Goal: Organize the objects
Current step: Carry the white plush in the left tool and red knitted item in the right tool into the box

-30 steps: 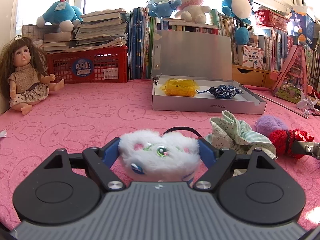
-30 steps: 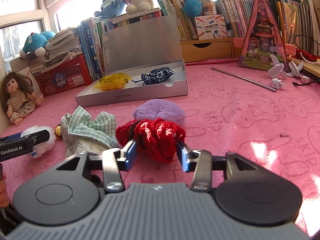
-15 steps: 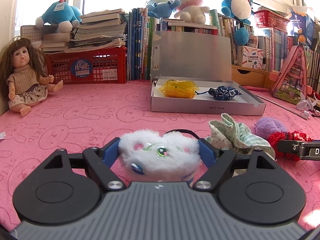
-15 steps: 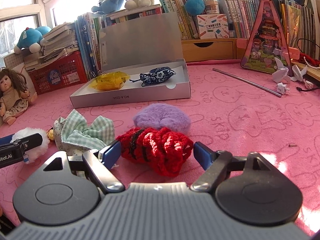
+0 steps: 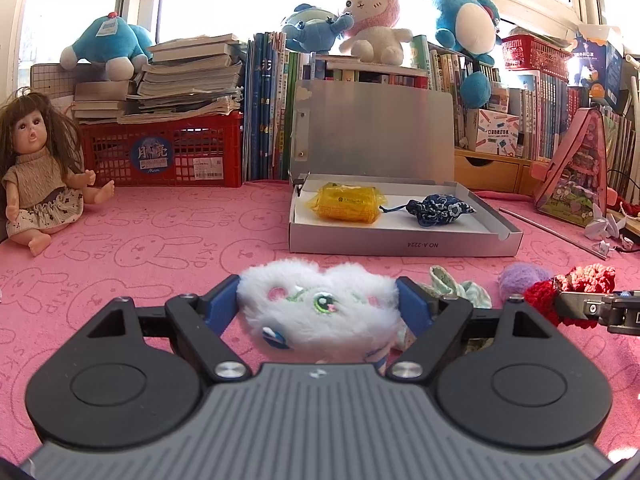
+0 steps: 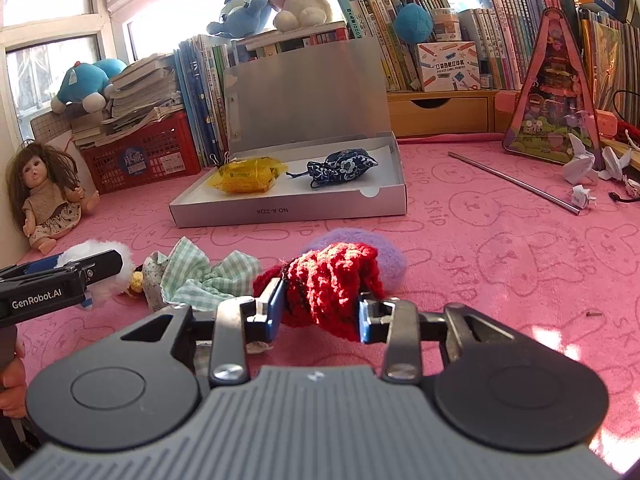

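Red crocheted piece (image 6: 332, 280) is now pinched by the right gripper (image 6: 320, 314), whose fingers had been spread. Left gripper (image 5: 318, 306) still clamps the white fluffy toy (image 5: 316, 304).

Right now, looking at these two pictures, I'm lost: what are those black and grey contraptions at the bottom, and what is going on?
They are not robots. A person holds a two-finger gripper in each hand, and a small wide-angle camera on each one looks forward along its fingers. So one picture comes from the left hand, the other from the right.

The left gripper is closed on a white fluffy toy. The right gripper is closed on a red crocheted piece.

On the pink rabbit-print cloth lie a green checked fabric piece and a purple fuzzy ball. Behind them stands an open silver box holding a yellow packet and a blue patterned pouch. A doll sits at the far left.
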The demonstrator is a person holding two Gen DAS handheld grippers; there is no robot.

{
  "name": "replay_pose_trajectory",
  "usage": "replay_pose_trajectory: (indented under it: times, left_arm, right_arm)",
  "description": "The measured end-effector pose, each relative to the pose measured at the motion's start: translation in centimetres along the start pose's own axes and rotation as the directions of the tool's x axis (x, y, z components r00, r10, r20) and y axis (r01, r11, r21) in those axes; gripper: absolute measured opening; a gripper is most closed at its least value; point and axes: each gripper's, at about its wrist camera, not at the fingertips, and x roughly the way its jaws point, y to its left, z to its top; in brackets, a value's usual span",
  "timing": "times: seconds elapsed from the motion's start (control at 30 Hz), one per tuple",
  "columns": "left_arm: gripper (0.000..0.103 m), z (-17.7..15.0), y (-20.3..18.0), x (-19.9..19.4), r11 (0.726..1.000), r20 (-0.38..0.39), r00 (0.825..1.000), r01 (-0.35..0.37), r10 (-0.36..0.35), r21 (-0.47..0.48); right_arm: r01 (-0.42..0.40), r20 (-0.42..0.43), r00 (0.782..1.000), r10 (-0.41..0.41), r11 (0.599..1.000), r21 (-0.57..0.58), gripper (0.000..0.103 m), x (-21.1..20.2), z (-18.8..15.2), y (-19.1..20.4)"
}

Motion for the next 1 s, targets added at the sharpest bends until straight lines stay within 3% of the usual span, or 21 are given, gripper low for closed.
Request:
replay_pose_trajectory:
  times: [0.4, 0.6, 1.0]
  left_arm:
    - [0.085, 5.1, -0.5, 2.9, 0.997, 0.002, 0.997, 0.074, -0.074, -0.002]
    - [0.085, 7.5, -1.2, 5.5, 0.994, -0.02, 0.994, 0.107, -0.107, -0.011]
    - [0.085, 10.1, -2.0, 11.8, 0.994, -0.09, 0.99, 0.106, -0.109, -0.041]
  right_arm:
    - [-0.031, 0.072, 0.997, 0.03, 0.999, 0.014, 0.04, -0.1, 4.6, -1.0]
    - [-0.049, 0.055, 0.998, 0.044, 0.995, 0.085, 0.04, 2.2, 7.1, -2.7]
    - [-0.084, 0.011, 0.996, 0.084, 0.986, 0.141, 0.04, 7.0, 10.0, -4.0]
